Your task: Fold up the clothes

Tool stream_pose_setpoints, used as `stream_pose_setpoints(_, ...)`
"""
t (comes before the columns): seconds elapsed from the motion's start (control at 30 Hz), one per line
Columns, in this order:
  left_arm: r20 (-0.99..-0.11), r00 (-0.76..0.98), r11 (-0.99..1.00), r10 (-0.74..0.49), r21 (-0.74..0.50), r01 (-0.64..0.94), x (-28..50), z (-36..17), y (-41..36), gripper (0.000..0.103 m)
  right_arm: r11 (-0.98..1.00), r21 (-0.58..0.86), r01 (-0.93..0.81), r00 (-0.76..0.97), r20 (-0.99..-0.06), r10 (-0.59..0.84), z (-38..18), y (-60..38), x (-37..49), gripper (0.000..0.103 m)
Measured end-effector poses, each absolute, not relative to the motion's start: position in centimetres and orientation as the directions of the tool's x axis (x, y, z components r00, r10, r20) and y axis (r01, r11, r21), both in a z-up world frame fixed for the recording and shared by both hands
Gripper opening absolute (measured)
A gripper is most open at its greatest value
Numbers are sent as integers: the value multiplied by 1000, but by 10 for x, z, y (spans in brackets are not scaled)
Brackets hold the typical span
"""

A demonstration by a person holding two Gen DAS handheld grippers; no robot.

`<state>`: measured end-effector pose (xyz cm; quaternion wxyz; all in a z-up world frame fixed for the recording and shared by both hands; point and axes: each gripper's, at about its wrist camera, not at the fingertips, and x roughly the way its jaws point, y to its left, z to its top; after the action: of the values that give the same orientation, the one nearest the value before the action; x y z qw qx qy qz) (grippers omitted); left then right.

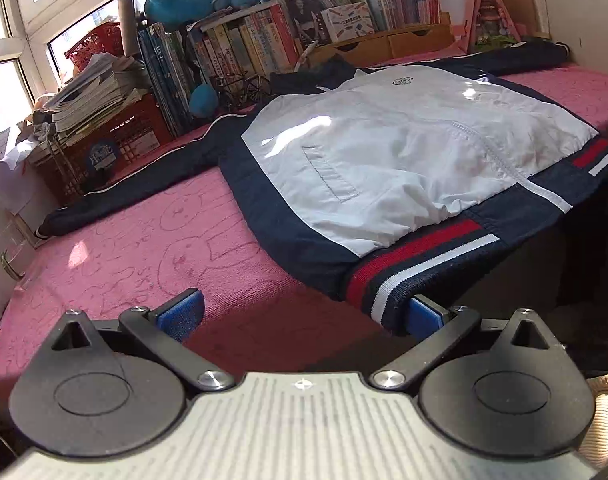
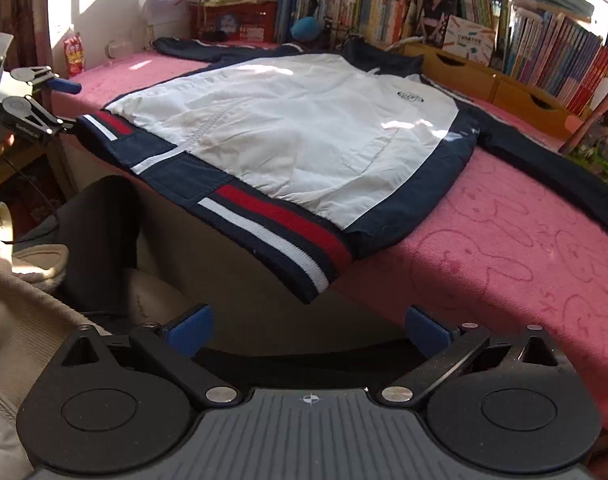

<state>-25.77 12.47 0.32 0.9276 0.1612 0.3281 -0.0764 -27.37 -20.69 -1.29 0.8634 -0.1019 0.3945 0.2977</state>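
A white and navy jacket [image 1: 384,140] lies flat, front up, on the pink bedcover [image 1: 144,248], sleeves spread out to both sides. Its red, white and navy ribbed hem [image 1: 408,260] hangs slightly over the near bed edge. My left gripper [image 1: 302,316] is open, and the hem's left corner lies against its right blue pad [image 1: 424,318]. In the right wrist view the same jacket [image 2: 284,120] shows, with the left gripper [image 2: 74,105] at its far hem corner. My right gripper [image 2: 309,332] is open just below the near hem corner [image 2: 316,280], not touching it.
Rows of books [image 1: 256,40] and wooden drawers [image 2: 504,84] line the back of the bed. A red crate [image 1: 116,136] stacked with papers stands at the left end. A person's dark trousers [image 2: 100,232] and beige sleeve [image 2: 20,320] are below the bed edge.
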Motion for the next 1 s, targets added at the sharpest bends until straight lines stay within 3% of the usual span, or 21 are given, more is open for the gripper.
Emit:
stream_pose_setpoints(0.1, -654, 744, 941, -138, 147, 304, -265, 13, 133, 103, 741, 174, -648, 516, -616, 596, 1, -189, -271, 103)
stream_pose_setpoints(0.2, -628, 740, 936, -239, 53, 347, -269, 27, 139, 103, 809, 133, -572, 626, -566, 536, 11, -155, -241, 102)
stream_pose_setpoints(0.23, -596, 755, 935, -273, 20, 353, -266, 37, 139, 103, 830, 121, -544, 661, -547, 513, 14, -143, -231, 95)
stream_pose_setpoints(0.27, -579, 762, 936, -289, -4, 352, -257, 43, 137, 103, 850, 110, -515, 694, -528, 489, 18, -131, -221, 74)
stream_pose_setpoints(0.33, -609, 738, 936, -290, -19, 352, -227, 38, 118, 103, 874, 127, -469, 710, -535, 459, 15, -110, -200, 53)
stream_pose_setpoints(0.4, -639, 713, 936, -290, -33, 351, -197, 34, 99, 103, 868, 183, -462, 688, -543, 481, 5, -94, -187, 53)
stream_pose_setpoints(0.5, -680, 672, 936, -291, -56, 349, -152, 27, 70, 103, 904, 128, -407, 740, -534, 409, -7, -74, -192, 59)
stream_pose_setpoints(0.57, -707, 644, 935, -292, -70, 346, -122, 23, 51, 103, 930, 92, -356, 784, -512, 351, -14, -65, -198, 81)
stream_pose_setpoints(0.6, -720, 630, 935, -292, -78, 345, -107, 21, 41, 103, 941, 74, -330, 804, -500, 321, -18, -61, -202, 85)
stream_pose_setpoints(0.83, -795, 559, 947, -237, -60, 316, -31, -2, -9, 103, 949, -98, -298, 857, -465, 221, -40, -19, -215, 86)
stream_pose_setpoints(1.0, -820, 549, 963, -164, -12, 270, 0, -15, -25, 103, 959, -58, -277, 859, -463, 220, -45, -22, -210, 87)
